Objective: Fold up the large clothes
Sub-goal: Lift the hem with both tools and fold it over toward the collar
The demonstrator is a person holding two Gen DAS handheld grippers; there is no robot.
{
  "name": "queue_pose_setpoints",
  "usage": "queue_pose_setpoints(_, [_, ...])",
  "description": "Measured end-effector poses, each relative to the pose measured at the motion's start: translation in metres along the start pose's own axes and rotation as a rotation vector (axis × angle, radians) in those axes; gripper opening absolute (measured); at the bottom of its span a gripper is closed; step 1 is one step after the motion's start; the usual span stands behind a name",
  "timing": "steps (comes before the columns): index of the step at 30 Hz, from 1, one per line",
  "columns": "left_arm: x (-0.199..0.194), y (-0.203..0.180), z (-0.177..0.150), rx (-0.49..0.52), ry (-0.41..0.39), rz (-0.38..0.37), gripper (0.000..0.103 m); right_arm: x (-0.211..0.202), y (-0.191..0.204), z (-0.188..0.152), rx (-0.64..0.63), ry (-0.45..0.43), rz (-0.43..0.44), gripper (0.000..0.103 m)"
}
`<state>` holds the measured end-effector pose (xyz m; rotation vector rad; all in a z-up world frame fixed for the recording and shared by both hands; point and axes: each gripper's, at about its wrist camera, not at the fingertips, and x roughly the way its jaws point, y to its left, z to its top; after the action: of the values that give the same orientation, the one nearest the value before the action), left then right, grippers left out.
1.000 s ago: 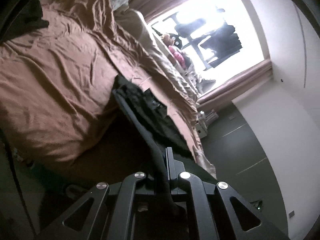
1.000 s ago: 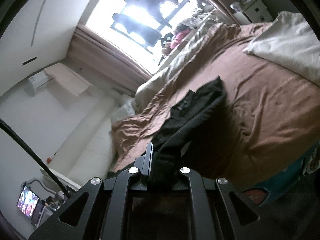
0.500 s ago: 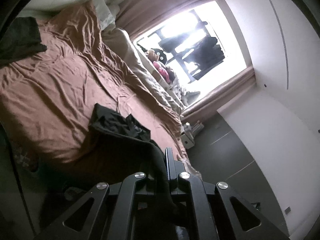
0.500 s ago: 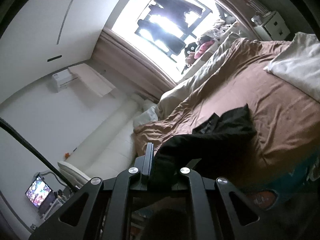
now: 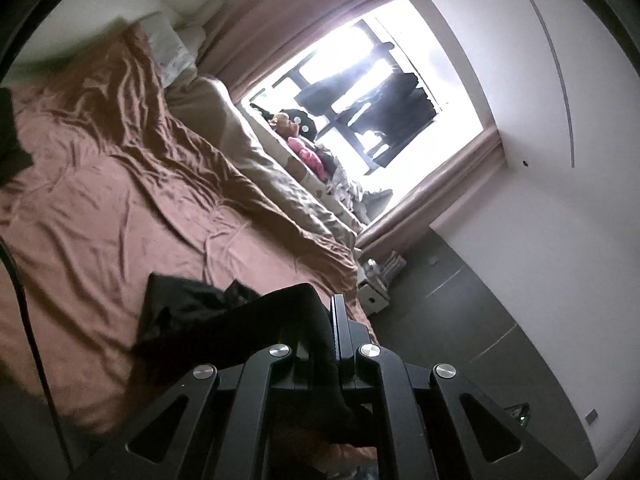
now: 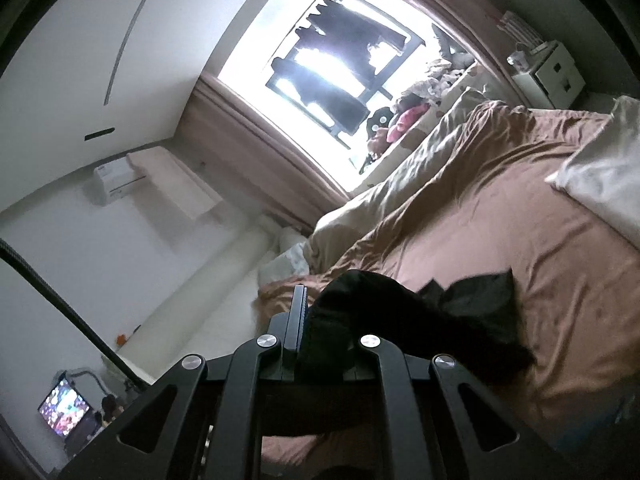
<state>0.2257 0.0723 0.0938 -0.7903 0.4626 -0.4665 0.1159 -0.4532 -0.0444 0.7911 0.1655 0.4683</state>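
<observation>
A black garment (image 5: 192,316) hangs from both grippers, with its far end resting on the brown bed sheet (image 5: 100,208). My left gripper (image 5: 326,344) is shut on one edge of the garment, and the cloth runs out of the jaws toward the bed. My right gripper (image 6: 320,336) is shut on another part of the same black garment (image 6: 460,312), which bunches over the jaws and trails onto the bed sheet (image 6: 540,240). Both grippers are held above the near edge of the bed.
A beige duvet (image 5: 272,176) lies along the window side of the bed. A white pillow (image 6: 600,176) sits at the right. A white nightstand (image 6: 556,72) stands by the window. Another dark cloth (image 5: 10,136) lies at the far left of the bed.
Both grippers have drawn back and up from the bed, pulling the black garment toward its near edge. More of the garment is off the sheet now. Both stay shut on it.
</observation>
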Motion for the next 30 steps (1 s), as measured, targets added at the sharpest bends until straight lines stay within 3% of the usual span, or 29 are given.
queue_pose_setpoints(12, [0.119,0.022,0.068,0.033,0.049,0.060,0.006,0.113,-0.023,0.055,-0.004,0.019,-0.071,0.008])
queue_pose_setpoints(22, [0.207,0.077,0.081,-0.003,0.122,0.114,0.006,0.181,-0.041,0.082,0.021,0.079,-0.177,0.009])
queue_pose_setpoints(30, [0.271,0.139,0.064,-0.056,0.205,0.183,0.006,0.230,-0.061,0.077,0.058,0.149,-0.279,0.010])
